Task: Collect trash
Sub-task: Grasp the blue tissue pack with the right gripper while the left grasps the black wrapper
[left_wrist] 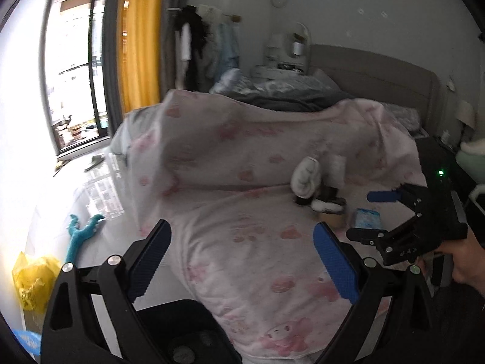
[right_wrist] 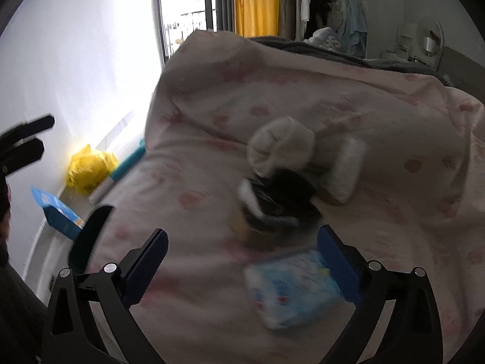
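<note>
While both grippers hover with jaws spread wide and holding nothing, a pink-patterned quilt (left_wrist: 248,200) fills most of each wrist view. At far left in the left wrist view, a crumpled yellow plastic bag (left_wrist: 33,279) lies on the pale floor (left_wrist: 54,182) beside a teal toy (left_wrist: 80,233), near the bright window (left_wrist: 75,69). The left gripper (left_wrist: 242,261) hangs above the quilt's near edge. Farther right, a cluster of litter rests on the quilt: white crumpled material (left_wrist: 306,179) over a dark container (left_wrist: 327,200) (details blurred), with a light-blue tissue pack (left_wrist: 368,217) just beside it. The right gripper (left_wrist: 379,212) enters from the right edge next to that pack. From the right wrist view, the pack (right_wrist: 291,288) lies between the right gripper's fingers (right_wrist: 339,264).
</note>
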The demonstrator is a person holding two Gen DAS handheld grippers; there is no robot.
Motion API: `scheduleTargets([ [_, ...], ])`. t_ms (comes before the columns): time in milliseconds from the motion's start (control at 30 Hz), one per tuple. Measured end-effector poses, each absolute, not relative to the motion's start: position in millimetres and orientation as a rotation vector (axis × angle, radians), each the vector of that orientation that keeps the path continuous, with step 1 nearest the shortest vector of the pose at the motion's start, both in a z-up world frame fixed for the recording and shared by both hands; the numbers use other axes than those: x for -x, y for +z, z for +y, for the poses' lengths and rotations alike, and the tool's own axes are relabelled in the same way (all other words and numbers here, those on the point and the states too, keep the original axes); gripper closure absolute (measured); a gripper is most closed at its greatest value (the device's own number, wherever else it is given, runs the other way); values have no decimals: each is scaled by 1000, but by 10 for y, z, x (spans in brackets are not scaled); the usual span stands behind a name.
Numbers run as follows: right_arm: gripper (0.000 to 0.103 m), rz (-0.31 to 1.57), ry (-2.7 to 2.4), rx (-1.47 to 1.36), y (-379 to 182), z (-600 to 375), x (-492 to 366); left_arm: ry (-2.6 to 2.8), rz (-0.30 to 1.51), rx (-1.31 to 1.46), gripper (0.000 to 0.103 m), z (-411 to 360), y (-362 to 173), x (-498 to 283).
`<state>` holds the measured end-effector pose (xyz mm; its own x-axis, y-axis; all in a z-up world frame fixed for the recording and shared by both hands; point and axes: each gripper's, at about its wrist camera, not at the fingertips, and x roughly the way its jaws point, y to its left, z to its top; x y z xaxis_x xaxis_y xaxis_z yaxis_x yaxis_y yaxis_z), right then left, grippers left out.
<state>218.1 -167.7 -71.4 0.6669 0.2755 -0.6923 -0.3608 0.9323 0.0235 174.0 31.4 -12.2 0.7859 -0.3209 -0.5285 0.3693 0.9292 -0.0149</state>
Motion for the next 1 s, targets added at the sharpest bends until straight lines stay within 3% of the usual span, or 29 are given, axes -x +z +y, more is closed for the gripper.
scheduleTargets([
  [300, 3, 768, 363, 133, -869, -2020, -2204, -482, 593, -139, 8, -143, -184, -2010],
  [400, 3, 787, 395, 117, -937, -2079, -2232, -519, 613, -159, 17, -273, -218, -2095],
  [833, 3, 849, 481, 92, -1140, -2165, -2318, -628, 670, -212, 29, -780, -368, -2462],
  [900, 8, 854, 484, 87, -1152, -2186, -2313, -639, 680, -207, 32, -848, -386, -2525],
  [967, 25, 860, 480, 87, -1164, -2207, -2316, -649, 689, -199, 34, -907, -400, -2575],
  [1000, 25, 857, 479, 85, -1159, -2217, -2315, -653, 691, -197, 35, -932, -403, -2590],
])
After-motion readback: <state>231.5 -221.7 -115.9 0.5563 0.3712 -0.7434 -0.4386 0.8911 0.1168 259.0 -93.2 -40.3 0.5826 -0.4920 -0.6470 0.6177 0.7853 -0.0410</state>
